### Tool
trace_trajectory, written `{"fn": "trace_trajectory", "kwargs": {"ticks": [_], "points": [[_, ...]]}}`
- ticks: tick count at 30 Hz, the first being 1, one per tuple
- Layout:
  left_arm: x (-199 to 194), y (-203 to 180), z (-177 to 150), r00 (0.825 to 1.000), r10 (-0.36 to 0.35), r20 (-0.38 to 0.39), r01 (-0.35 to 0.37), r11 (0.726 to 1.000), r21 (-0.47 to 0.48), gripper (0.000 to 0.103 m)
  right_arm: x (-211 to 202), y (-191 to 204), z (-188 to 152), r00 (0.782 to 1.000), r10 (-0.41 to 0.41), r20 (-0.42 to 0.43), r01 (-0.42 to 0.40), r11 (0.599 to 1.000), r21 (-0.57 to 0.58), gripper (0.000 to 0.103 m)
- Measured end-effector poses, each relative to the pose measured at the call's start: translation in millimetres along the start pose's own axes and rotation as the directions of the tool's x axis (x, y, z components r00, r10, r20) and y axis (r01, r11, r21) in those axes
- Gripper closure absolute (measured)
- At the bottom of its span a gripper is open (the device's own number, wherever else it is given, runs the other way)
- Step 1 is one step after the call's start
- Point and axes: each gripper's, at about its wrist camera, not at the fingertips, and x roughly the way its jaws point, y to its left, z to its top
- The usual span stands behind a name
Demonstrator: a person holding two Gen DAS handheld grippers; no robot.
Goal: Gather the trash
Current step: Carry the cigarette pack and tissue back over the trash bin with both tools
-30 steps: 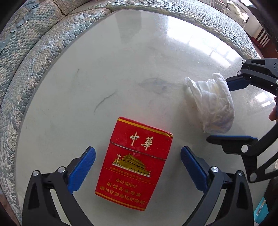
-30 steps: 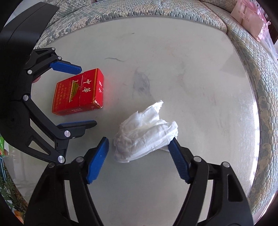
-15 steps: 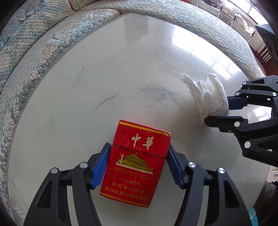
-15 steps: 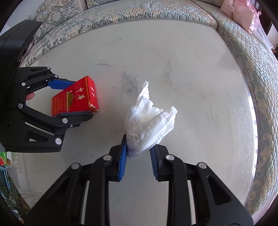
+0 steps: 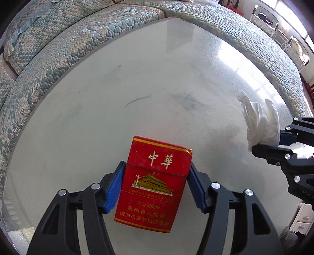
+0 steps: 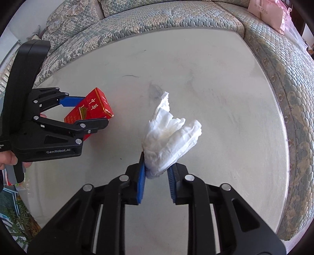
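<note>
My left gripper (image 5: pixel 156 188) is shut on a red cigarette pack (image 5: pixel 155 182) with gold Chinese lettering and holds it lifted above the pale marble table (image 5: pixel 137 88). The pack also shows in the right wrist view (image 6: pixel 90 109), tilted, with the left gripper (image 6: pixel 88 110) around it. My right gripper (image 6: pixel 156 176) is shut on a crumpled white tissue (image 6: pixel 170 137), raised off the table. The tissue also shows in the left wrist view (image 5: pixel 261 121), at the right, pinched by the right gripper (image 5: pixel 274 140).
A blue-green patterned sofa (image 5: pixel 68 39) curves around the far side of the table and also shows in the right wrist view (image 6: pixel 284 68). A pink bag (image 6: pixel 266 11) lies on the sofa at the far right. White drawers (image 5: pixel 304 217) stand beyond the table's right edge.
Both grippers closed from open, the left on the cigarette pack and the right on the tissue. Both items have since risen off the table.
</note>
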Motion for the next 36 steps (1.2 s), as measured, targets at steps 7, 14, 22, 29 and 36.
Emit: {"fn": "trace_trajectory", "kwargs": {"ticks": [7, 14, 22, 29, 36], "points": [[-35.1, -23.6, -10.8, 0.999, 0.041, 0.023, -0.039, 0.994, -0.099, 0.043, -34.8, 7.3, -14.8, 0.999, 0.032, 0.026, -0.031, 0.998, -0.05, 0.084], [-65.5, -51.8, -33.2, 0.996, 0.088, 0.021, -0.08, 0.963, -0.257, 0.043, -64.6, 15.3, -41.8, 0.998, 0.055, 0.022, -0.052, 0.989, -0.136, 0.084], [-82.0, -77.1, -82.1, 0.991, 0.132, -0.038, -0.133, 0.858, -0.496, 0.043, -86.3, 13.7, -72.3, 0.994, 0.109, -0.001, -0.106, 0.966, -0.234, 0.084], [-96.4, -90.9, -123.6, 0.975, 0.202, -0.094, -0.217, 0.773, -0.596, 0.043, -93.7, 19.5, -93.8, 0.994, 0.112, -0.007, -0.11, 0.959, -0.261, 0.084], [-110.1, -95.2, -158.4, 0.966, 0.259, -0.028, -0.227, 0.784, -0.578, 0.043, -87.3, 39.0, -113.7, 0.998, 0.034, 0.059, -0.022, 0.981, -0.192, 0.084]]}}
